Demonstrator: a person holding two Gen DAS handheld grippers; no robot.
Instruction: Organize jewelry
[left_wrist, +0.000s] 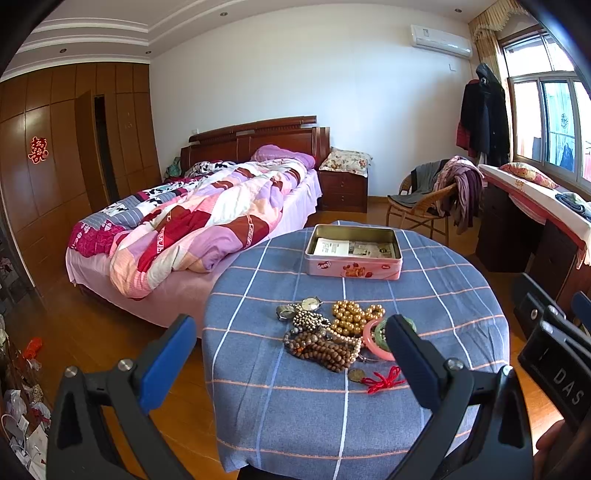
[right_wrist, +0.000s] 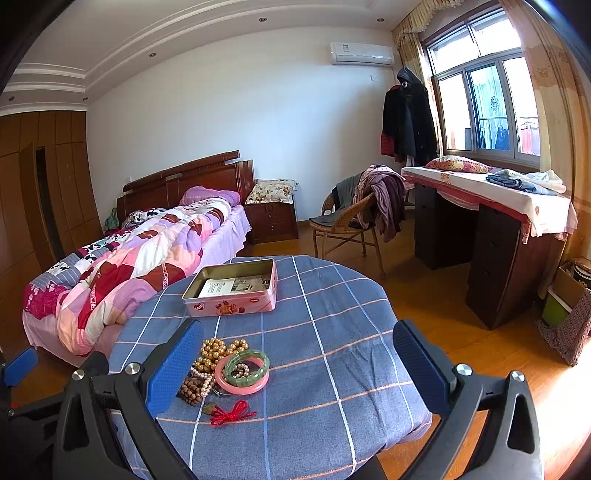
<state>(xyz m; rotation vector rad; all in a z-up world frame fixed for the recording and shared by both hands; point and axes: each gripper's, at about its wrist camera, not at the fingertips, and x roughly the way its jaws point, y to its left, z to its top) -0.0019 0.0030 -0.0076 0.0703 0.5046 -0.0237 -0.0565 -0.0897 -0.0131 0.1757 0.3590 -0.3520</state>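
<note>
Jewelry pile (left_wrist: 332, 336) lies just ahead between the spread, empty fingers of the left gripper (left_wrist: 291, 350); the right gripper (right_wrist: 299, 365), likewise wide and empty, has it toward its left finger, pink tin (right_wrist: 232, 295) beyond.

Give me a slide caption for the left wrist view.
Open left gripper hovers over a jewelry pile on the blue checked tablecloth, with the open pink tin beyond.
</note>
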